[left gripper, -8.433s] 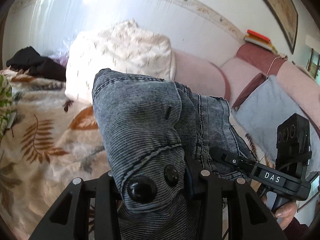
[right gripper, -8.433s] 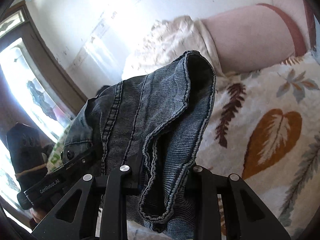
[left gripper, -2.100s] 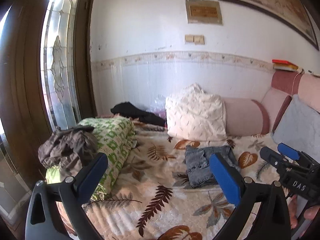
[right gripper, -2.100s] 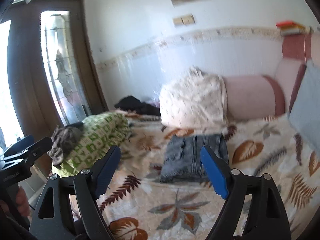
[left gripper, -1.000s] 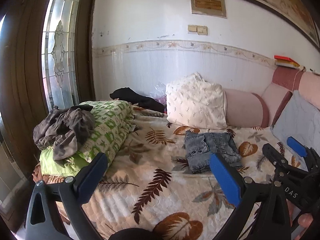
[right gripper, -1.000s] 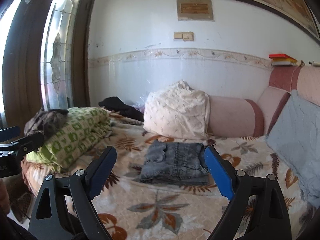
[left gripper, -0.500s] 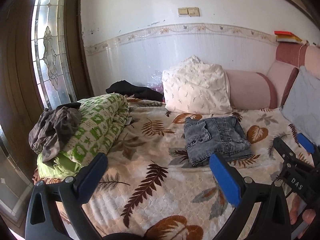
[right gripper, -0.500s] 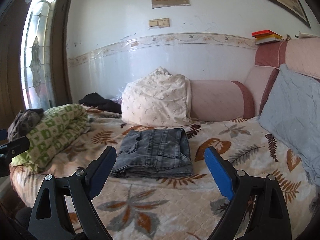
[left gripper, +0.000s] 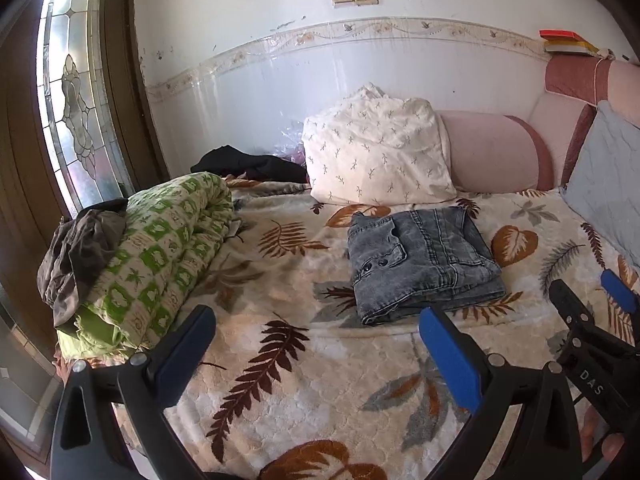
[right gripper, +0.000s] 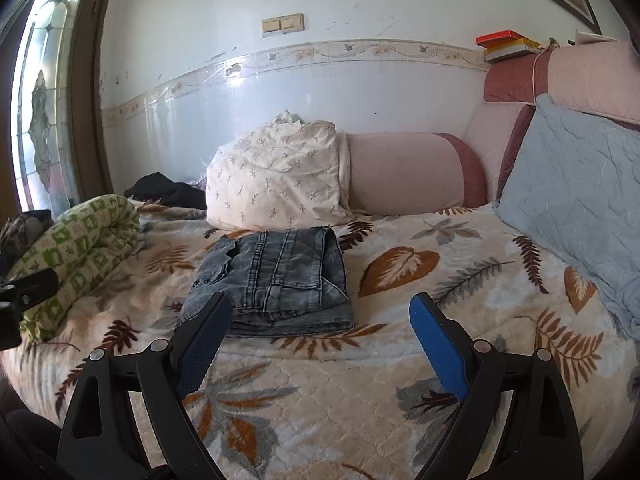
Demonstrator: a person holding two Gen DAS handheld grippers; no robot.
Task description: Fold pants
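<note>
Across the room's far side runs a white wall (right gripper: 280,92) with a flowered border strip, and below it the bed spreads wide under a cream blanket (left gripper: 304,360) printed with brown and grey leaves. Against the wall leans a pink bolster (right gripper: 404,176), and just beside it a white pillow (left gripper: 376,152) with small sprig marks. On the right side a pale blue quilted cushion (right gripper: 576,196) is propped up. On the left lies a rolled green-and-white quilt (left gripper: 160,248), with a crumpled grey-brown garment (left gripper: 80,248) heaped on its near end. A black piece of clothing (left gripper: 248,164) sits back by the wall, behind the quilt.

Near the middle of the blanket, just in front of the white pillow, lie the grey denim pants (right gripper: 276,276), folded into a flat, tidy rectangle with two dark buttons showing on the left flap in the left wrist view (left gripper: 420,264).

Both tools hover above the blanket on the near side, well apart from the pants. The left gripper (left gripper: 316,344) has its jaws spread wide, blue pads bare, nothing between them. The right gripper (right gripper: 316,328) is likewise gaping and holds nothing. A small stack of red and yellow books (right gripper: 508,46) rests on the pink headboard (right gripper: 580,76) at the upper right.
</note>
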